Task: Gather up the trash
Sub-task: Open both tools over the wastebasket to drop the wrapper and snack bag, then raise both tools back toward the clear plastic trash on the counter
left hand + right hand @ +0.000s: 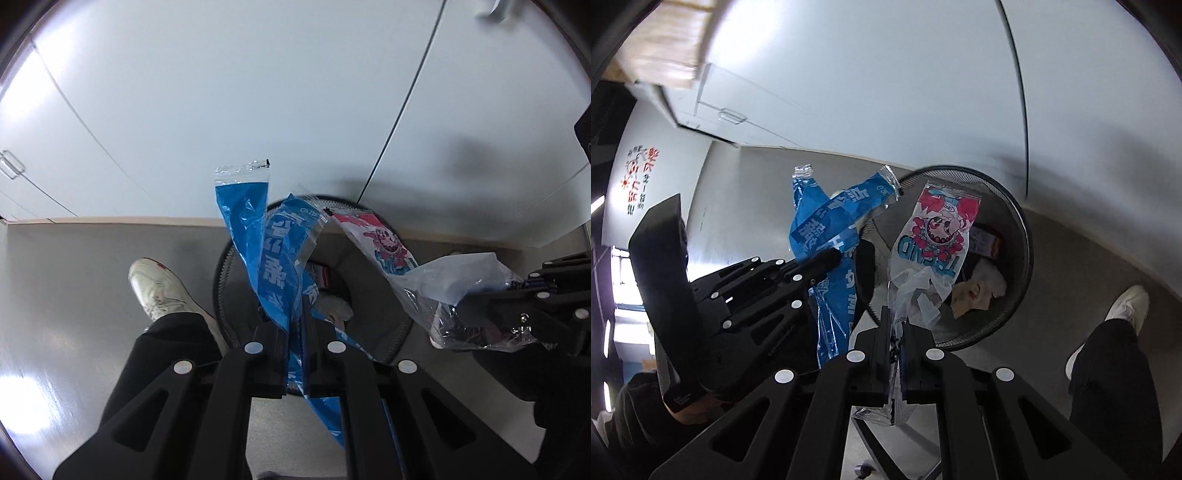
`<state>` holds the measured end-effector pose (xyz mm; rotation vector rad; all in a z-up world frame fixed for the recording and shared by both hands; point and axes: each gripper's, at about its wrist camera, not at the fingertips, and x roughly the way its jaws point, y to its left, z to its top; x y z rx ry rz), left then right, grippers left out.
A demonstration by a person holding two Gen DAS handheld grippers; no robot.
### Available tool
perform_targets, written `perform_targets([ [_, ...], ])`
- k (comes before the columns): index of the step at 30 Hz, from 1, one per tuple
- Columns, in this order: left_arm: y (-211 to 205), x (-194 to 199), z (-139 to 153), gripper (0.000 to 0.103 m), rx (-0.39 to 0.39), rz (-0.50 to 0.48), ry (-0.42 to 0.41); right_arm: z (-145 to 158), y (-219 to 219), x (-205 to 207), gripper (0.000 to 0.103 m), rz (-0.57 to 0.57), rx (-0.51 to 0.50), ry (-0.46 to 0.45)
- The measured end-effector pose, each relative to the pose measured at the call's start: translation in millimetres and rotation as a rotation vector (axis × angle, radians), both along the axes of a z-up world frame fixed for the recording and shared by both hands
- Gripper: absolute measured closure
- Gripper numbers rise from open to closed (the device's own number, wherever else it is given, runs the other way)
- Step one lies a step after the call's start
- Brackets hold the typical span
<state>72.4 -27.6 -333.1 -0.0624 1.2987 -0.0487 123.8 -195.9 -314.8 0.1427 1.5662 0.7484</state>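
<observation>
Left gripper (295,332): fingers (271,334) clamped on the blue wrapper (273,258), gripped low on the strip; its long axis runs up and away from the fingers, the clear crimped end standing highest, the short tail hanging back under the jaws. Right gripper (895,332): fingers (882,332) pinched on the crumpled clear end of the printed clear wrapper (934,236), cartoon face and red print on the free end, which likewise points forward from the fingers. Both hands side by side, pitched down; the left gripper (827,260) shows in the right view just beside the right one's load. Directly past both sets of fingertips, lower down on the grey floor (74,280), sits the black mesh bin (1023,236), mouth open toward the cameras, paper scraps and a small red-and-white packet already inside. From the left view the blue strip overlaps the bin's near rim (221,273); from the right view the printed wrapper hangs across the opening itself, so the right load looks the better centred. Judgement: release is the step in hand; the blue strip may need carrying further over the mouth, else its long body could catch the rim. White shoe (159,288) and dark trouser leg left of bin; white cabinet fronts (258,92) behind
</observation>
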Motion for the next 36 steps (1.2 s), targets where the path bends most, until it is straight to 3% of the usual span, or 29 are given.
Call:
perform_targets([
  [6, -2, 20, -36, 0.096, 0.007, 0.003, 0.056, -43, 9, 23, 0.092, -0.014, -0.064, 0.062],
  [14, 1, 28, -61, 0.092, 0.022, 0.031, 0.113, -42, 15, 26, 0.083, -0.035, -0.085, 0.079],
  [16, 4, 29, -64, 0.084, 0.026, 0.038, 0.118, -36, 14, 26, 0.077, -0.048, -0.090, 0.070],
  [17, 4, 29, -64, 0.071, 0.030, 0.037, 0.115, -33, 13, 28, 0.071, -0.059, -0.088, 0.065],
  [18, 4, 29, -64, 0.050, 0.033, 0.032, 0.111, -31, 12, 30, 0.062, -0.066, -0.087, 0.062],
  [20, 3, 29, -63, 0.031, 0.054, 0.020, 0.098, -24, 10, 30, 0.052, -0.085, -0.094, 0.045],
  [22, -1, 30, -64, 0.027, 0.076, 0.011, 0.106, -19, 7, 31, 0.041, -0.102, -0.098, 0.029],
  [24, 0, 29, -65, 0.013, 0.094, 0.013, 0.114, -10, 0, 32, 0.021, -0.135, -0.106, 0.002],
  [27, 4, 28, -59, 0.005, 0.086, 0.028, 0.102, 5, -12, 33, 0.007, -0.189, -0.073, -0.032],
  [32, 5, 22, -40, 0.004, 0.080, 0.050, 0.064, 29, -24, 22, 0.005, -0.230, -0.085, -0.099],
  [36, 2, 9, -1, 0.004, 0.103, 0.063, -0.021, 60, -28, 6, 0.004, -0.216, -0.107, -0.198],
])
